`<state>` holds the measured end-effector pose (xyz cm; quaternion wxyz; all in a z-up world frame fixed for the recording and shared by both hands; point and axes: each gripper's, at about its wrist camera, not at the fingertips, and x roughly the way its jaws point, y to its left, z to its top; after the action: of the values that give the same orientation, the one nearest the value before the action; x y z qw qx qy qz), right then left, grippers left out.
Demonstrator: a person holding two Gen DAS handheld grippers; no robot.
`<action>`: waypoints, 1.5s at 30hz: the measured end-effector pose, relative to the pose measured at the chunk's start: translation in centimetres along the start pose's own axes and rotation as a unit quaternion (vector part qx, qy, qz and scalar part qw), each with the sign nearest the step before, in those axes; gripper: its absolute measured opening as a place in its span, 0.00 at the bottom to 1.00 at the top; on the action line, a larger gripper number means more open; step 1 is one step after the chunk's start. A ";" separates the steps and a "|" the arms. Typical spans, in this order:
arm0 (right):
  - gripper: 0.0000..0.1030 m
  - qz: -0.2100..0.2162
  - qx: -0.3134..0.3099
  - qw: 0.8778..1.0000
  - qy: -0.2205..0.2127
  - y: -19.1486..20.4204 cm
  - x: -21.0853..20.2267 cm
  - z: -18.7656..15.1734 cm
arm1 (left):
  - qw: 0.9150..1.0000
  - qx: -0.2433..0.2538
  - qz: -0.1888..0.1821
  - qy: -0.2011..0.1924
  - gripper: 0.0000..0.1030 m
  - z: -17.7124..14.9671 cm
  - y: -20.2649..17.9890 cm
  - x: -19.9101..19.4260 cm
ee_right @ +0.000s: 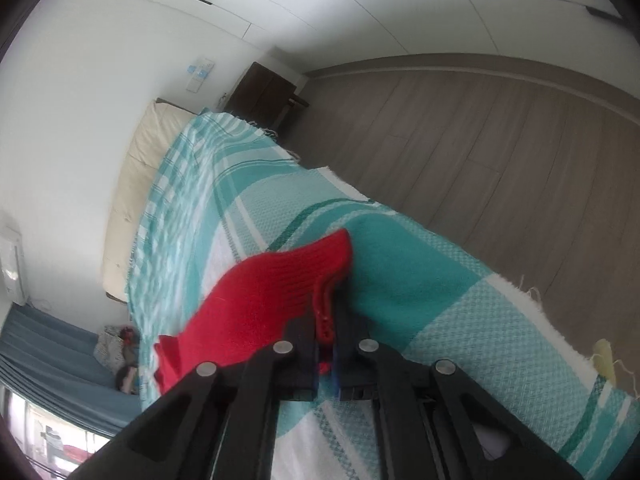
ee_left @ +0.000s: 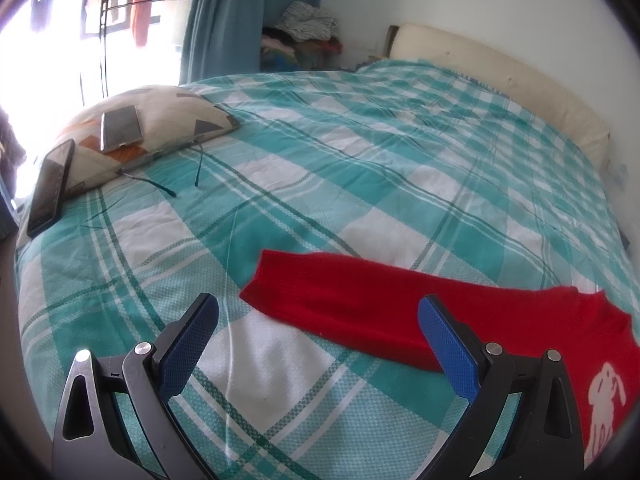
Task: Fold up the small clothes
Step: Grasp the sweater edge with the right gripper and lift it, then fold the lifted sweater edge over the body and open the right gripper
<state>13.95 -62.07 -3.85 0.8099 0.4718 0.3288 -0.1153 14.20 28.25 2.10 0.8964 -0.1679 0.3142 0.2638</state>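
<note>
The red garment (ee_left: 360,304) is spread on the checked bedspread (ee_left: 320,160), one sleeve stretched leftward. Its ribbed edge (ee_right: 326,316) is pinched between the closed jaws of the right gripper (ee_right: 326,344). The left gripper (ee_left: 318,312) is held wide open above the sleeve, apparently not touching. The white animal print (ee_left: 606,392) is cut off at the frame's edge

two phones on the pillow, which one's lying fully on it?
The silver phone, flat on top of the pillow. The dark phone only leans against its edge, lower end on the checked bedspread.
</note>
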 end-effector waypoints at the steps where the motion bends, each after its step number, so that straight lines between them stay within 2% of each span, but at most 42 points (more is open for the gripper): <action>1: 0.04 -0.017 -0.018 1.000 -0.019 0.7 -0.7 0.0 | 1.000 0.001 -0.002 0.000 0.97 0.0 -0.1 -0.1; 4: 0.04 -0.085 -0.117 0.988 -0.054 5.4 -1.9 -0.8 | 1.000 -0.002 -0.012 -0.002 0.97 0.3 -0.2 -0.1; 6: 0.04 -0.094 -0.172 0.978 -0.067 9.7 -2.5 -1.4 | 1.000 -0.007 -0.020 -0.003 0.98 0.4 -0.1 -0.2; 8: 0.04 -0.070 -0.219 0.970 -0.077 14.7 -3.4 -2.0 | 1.000 -0.012 -0.025 -0.004 0.97 0.6 0.0 -0.3; 12: 0.04 0.021 -0.305 0.950 -0.066 26.7 -4.4 -5.1 | 0.999 -0.029 -0.035 -0.004 0.97 0.8 0.6 -0.5; 15: 0.04 0.079 -0.368 0.926 -0.030 34.9 -3.5 -9.9 | 0.998 -0.043 -0.040 -0.001 0.97 1.0 1.1 -0.5; 18: 0.04 0.112 -0.417 0.902 0.015 41.0 -0.7 -15.9 | 0.998 -0.053 -0.041 0.000 0.97 1.0 1.5 -0.5; 22: 0.04 0.125 -0.467 0.872 0.075 45.0 4.5 -23.9 | 0.997 -0.062 -0.037 0.001 0.97 1.0 2.0 -0.4; 24: 0.08 0.146 -0.467 0.858 0.154 45.7 8.1 -27.4 | 0.997 -0.063 -0.034 0.003 0.97 1.1 2.1 -0.3; 26: 0.30 0.162 -0.443 0.849 0.236 44.3 10.6 -29.9 | 0.997 -0.065 -0.033 0.003 0.97 1.1 2.2 -0.3; 27: 0.44 0.174 -0.431 0.849 0.252 43.4 11.1 -30.5 | 0.997 -0.066 -0.032 0.003 0.97 1.1 2.2 -0.3; 30: 0.47 0.192 -0.416 0.851 0.256 41.7 10.5 -31.3 | 0.997 -0.071 -0.035 0.003 0.97 1.2 2.3 -0.3; 33: 0.53 0.170 -0.424 0.859 0.231 39.0 9.1 -29.6 | 0.996 -0.081 -0.036 0.002 0.97 1.3 2.6 -0.3; 36: 0.57 0.127 -0.450 0.865 0.182 35.3 7.3 -26.7 | 0.996 -0.082 -0.036 0.003 0.97 1.3 2.7 -0.4; 41: 0.61 0.014 -0.460 0.882 0.098 25.5 5.5 -21.6 | 0.998 -0.052 -0.041 0.008 0.97 1.0 1.6 -0.3; 45: 0.61 -0.060 -0.410 0.908 0.056 18.1 5.1 -17.7 | 0.999 -0.002 -0.041 0.001 0.97 0.5 -0.4 -0.6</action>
<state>19.34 -37.00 -0.62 0.9040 0.0835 0.4193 0.0081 14.31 27.95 2.95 0.9055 -0.1831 0.3077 0.2278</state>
